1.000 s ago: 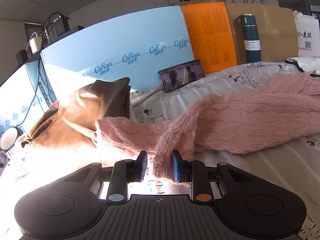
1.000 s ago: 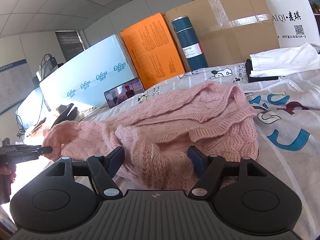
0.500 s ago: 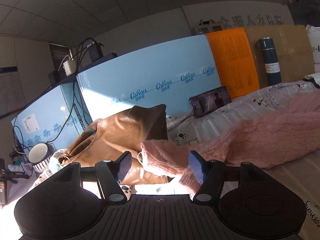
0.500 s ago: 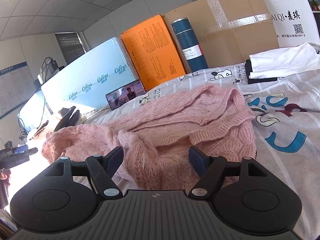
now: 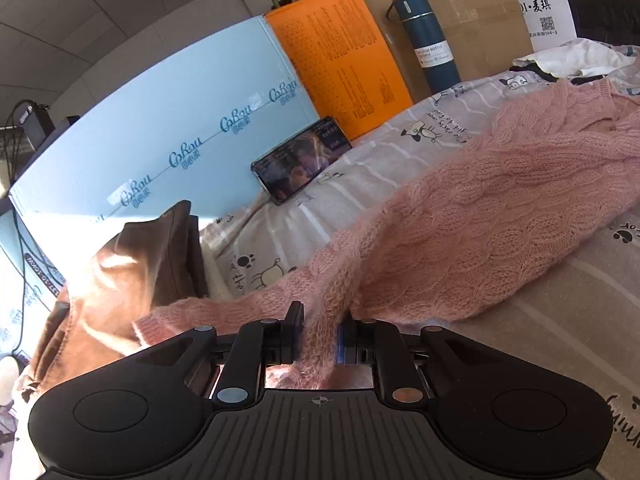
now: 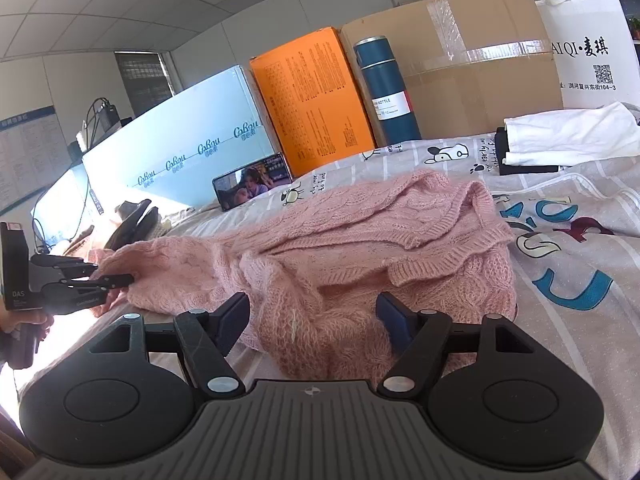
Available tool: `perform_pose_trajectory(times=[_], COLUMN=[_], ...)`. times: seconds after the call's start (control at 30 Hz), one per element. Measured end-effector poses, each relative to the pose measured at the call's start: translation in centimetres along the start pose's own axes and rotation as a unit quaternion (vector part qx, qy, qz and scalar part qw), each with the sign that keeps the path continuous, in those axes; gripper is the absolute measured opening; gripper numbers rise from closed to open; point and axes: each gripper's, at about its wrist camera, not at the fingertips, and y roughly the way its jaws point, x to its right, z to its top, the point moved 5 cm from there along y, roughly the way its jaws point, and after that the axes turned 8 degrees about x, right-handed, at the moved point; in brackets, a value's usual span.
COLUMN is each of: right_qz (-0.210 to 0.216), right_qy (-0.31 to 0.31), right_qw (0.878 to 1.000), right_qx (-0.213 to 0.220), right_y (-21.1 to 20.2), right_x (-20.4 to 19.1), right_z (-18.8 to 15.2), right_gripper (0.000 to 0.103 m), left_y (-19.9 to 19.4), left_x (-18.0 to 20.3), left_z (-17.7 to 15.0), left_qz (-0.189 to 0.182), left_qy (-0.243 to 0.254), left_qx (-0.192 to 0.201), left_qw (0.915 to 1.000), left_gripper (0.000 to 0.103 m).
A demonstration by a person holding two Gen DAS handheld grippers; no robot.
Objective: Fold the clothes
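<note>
Here, left tool (image 5: pixel 319 332) pinches sweater (image 5: pixel 480 224) (pink knit).

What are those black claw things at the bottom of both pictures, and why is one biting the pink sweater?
They are grabbing tools, one in each of a person's hands, each carrying a camera that looks along its two fingers. That gives two pictures. In the left-hand picture, the left gripper is pinching part of the pink sweater, ready for folding. In the right-hand picture, the right gripper is open, with the sweater bunched between its fingers. The sweater lies on a cartoon-print sheet. Behind stand a phone, a blue bottle and boxes.
</note>
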Motion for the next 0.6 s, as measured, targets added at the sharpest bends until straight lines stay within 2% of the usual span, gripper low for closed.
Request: perform_pose_trajectory(times=[0.03,0.13,0.17,0.2,0.3,0.4,0.5,0.53,0.57,0.6], right_qz=[0.001,0.013,0.017,0.024,0.054,0.051,0.064,0.071,0.077,0.08], right_qy=[-0.006,-0.02,-0.016,-0.008,0.008,-0.012,-0.025,-0.028,-0.034,-0.042], right_qw=[1.0,1.0,1.0,1.0,0.998,0.999,0.998,0.997,0.996,0.995], right_qx=[-0.003,-0.005,0.002,0.01,0.026,0.009,-0.016,-0.024,-0.037,-0.049], right_y=[0.0,-0.2,-0.5,-0.8,-1.9,-2.8,-3.7,-3.9,-4.1,-4.2], right_x=[0.1,0.5,0.6,0.8,0.8,0.6,0.3,0.1,0.0,-0.2], right_z=[-0.1,0.1,0.5,0.8,1.5,1.4,0.8,0.6,0.4,0.1], right_gripper=[0.039,0.022,0.02,0.019,0.019,0.019,0.018,0.02,0.022,0.032], left_y=[-0.9,-3.9,-4.8,-5.7,-8.1,-9.6,-9.9,-10.1,-10.5,-11.1], left_x=[-0.2,-0.7,-0.8,-1.0,-0.8,-0.4,-1.4,-1.8,-2.3,-2.7], left_z=[-0.1,-0.2,-0.3,-0.4,-1.3,-3.2,-5.5,-6.2,-6.7,-6.7], left_qz=[0.015,0.056,0.067,0.077,0.065,0.042,0.023,0.002,-0.018,-0.031], left_qy=[0.006,0.038,0.045,0.052,0.059,0.051,-0.004,-0.033,-0.061,-0.087], left_qx=[0.007,0.031,0.035,0.039,0.052,0.042,-0.002,-0.013,-0.02,-0.014], left_qw=[0.9998,0.9973,0.9961,0.9949,0.9948,0.9969,0.9997,0.9994,0.9978,0.9956], left_gripper=[0.015,0.015,0.015,0.015,0.015,0.017,0.021,0.022,0.027,0.03])
